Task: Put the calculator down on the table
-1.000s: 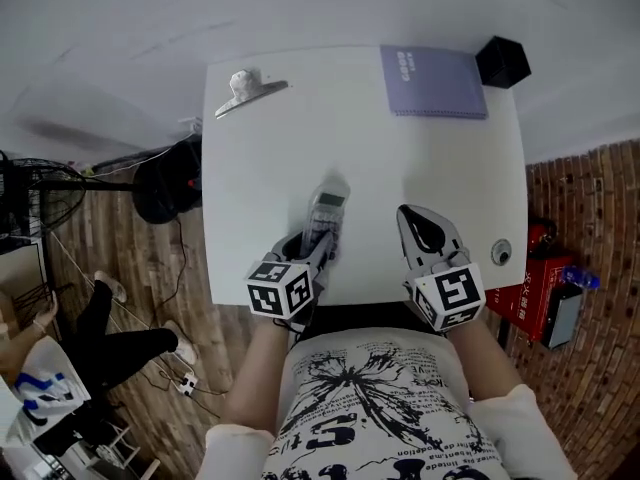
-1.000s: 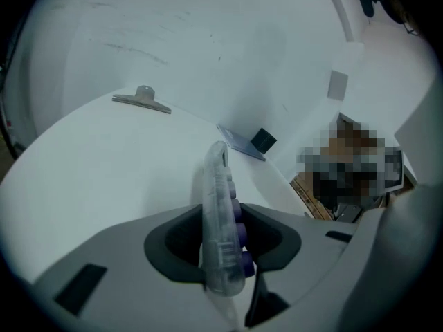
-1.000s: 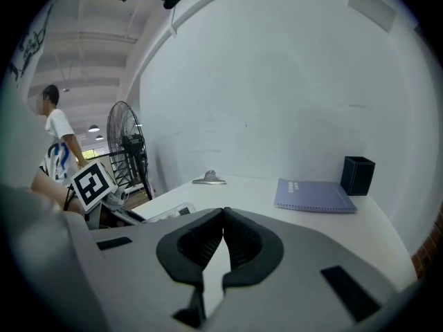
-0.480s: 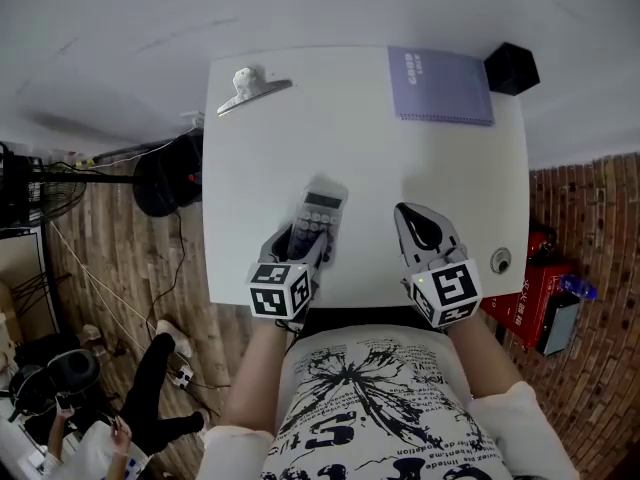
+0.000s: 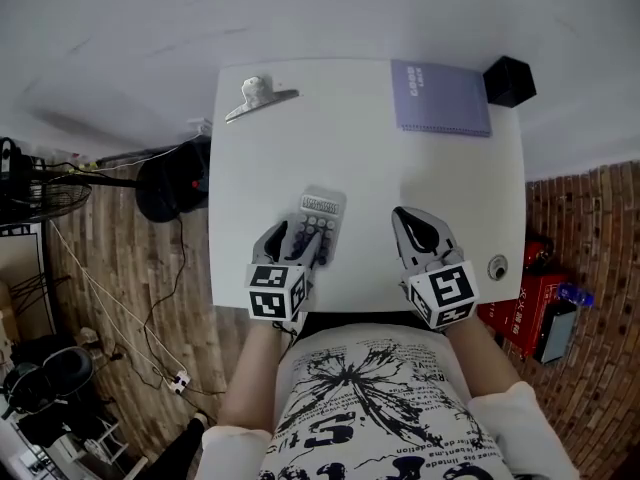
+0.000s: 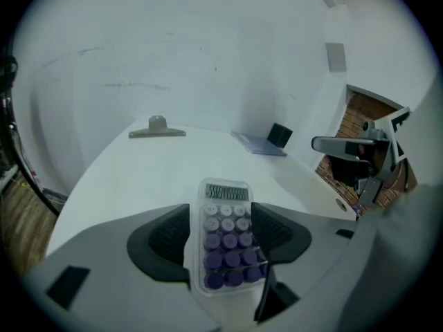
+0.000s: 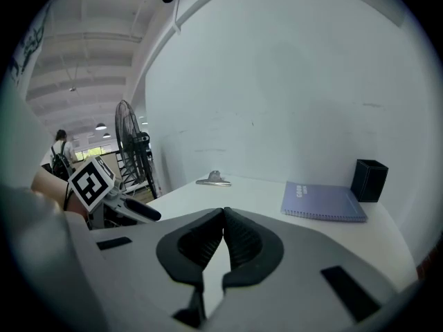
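The calculator (image 5: 318, 226), pale with purple keys, lies flat on the white table (image 5: 270, 158) near its front edge. My left gripper (image 5: 295, 240) straddles its near end with the jaws opening wide. In the left gripper view the calculator (image 6: 225, 237) sits between the two dark pads (image 6: 166, 237), which stand beside its edges without pressing. My right gripper (image 5: 410, 218) hovers over the table to the right, shut with nothing in it; the right gripper view shows the pads of that gripper (image 7: 223, 213) meeting at the tips.
A purple notebook (image 5: 440, 98) and a black box (image 5: 509, 80) sit at the far right corner, a metal clip (image 5: 258, 96) at the far left. A small round fitting (image 5: 497, 266) is set by the right edge. A fan (image 7: 131, 151) stands off the table's left side.
The left jaws have spread apart. The calculator, earlier tilted up in their grip, now rests flat on the table. The left gripper drew back slightly toward me; the right one stayed put.
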Available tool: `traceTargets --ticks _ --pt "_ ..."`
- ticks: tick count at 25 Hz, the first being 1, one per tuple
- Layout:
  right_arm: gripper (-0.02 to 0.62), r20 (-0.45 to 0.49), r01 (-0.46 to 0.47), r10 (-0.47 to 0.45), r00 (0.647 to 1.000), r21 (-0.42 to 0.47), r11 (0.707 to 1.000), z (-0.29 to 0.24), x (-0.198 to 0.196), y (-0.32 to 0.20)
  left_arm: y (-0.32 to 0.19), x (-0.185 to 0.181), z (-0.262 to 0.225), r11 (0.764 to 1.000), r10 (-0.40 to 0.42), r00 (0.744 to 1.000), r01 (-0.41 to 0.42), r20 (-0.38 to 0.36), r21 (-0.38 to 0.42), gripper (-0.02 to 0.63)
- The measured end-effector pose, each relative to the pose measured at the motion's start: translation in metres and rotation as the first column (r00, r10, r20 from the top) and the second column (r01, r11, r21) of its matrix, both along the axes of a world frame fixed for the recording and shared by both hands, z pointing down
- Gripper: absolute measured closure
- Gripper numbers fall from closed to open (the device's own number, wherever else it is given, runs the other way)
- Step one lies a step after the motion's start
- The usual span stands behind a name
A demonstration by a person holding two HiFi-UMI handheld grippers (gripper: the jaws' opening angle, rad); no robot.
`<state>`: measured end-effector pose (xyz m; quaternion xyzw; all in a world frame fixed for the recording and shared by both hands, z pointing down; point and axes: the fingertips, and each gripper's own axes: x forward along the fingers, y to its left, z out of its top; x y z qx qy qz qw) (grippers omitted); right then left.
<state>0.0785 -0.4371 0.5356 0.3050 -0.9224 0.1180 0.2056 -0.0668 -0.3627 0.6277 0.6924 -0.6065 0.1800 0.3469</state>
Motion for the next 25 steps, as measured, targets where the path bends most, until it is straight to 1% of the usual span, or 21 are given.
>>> traceTargets --ticks 2,4,8,12,16,19,22,25 --pt "0.58 0.011 -0.009 0.009 1.0 0.017 1.0 -0.009 0.004 -0.003 -0.008 0.002 -0.025 0.997 0.023 1.0 -0.024 0.007 0.07 0.324" --pt "0.58 0.027 -0.021 0.02 0.999 0.04 0.999 -0.022 0.009 -0.004 -0.015 0.006 -0.058 0.986 0.055 0.998 -0.058 0.023 0.158 0.338" --pt "0.58 0.066 -0.038 0.031 0.997 0.103 0.994 -0.056 0.018 -0.003 -0.022 0.01 -0.13 0.943 0.066 0.997 -0.077 0.046 0.324 0.407" --pt "0.581 0.1 -0.056 0.04 0.994 0.163 0.985 -0.088 0.026 -0.001 -0.023 0.014 -0.189 0.893 0.075 0.995 -0.094 0.059 0.439 0.47" --pt "0.581 0.135 -0.074 0.043 0.99 0.238 0.968 -0.12 0.035 -0.001 -0.019 0.025 -0.241 0.835 0.107 0.99 -0.14 0.093 0.532 0.52" --pt "0.58 0.151 -0.085 0.043 0.988 0.285 0.955 -0.14 0.041 0.001 -0.014 0.033 -0.27 0.797 0.125 0.986 -0.167 0.112 0.581 0.557" --pt "0.581 0.171 -0.107 0.056 0.984 0.303 0.947 -0.153 0.047 0.002 -0.012 0.039 -0.283 0.774 0.148 0.979 -0.201 0.137 0.601 0.589" --pt "0.581 0.181 -0.12 0.064 0.981 0.315 0.942 -0.161 0.052 0.002 -0.011 0.043 -0.287 0.767 0.162 0.977 -0.214 0.14 0.605 0.592"
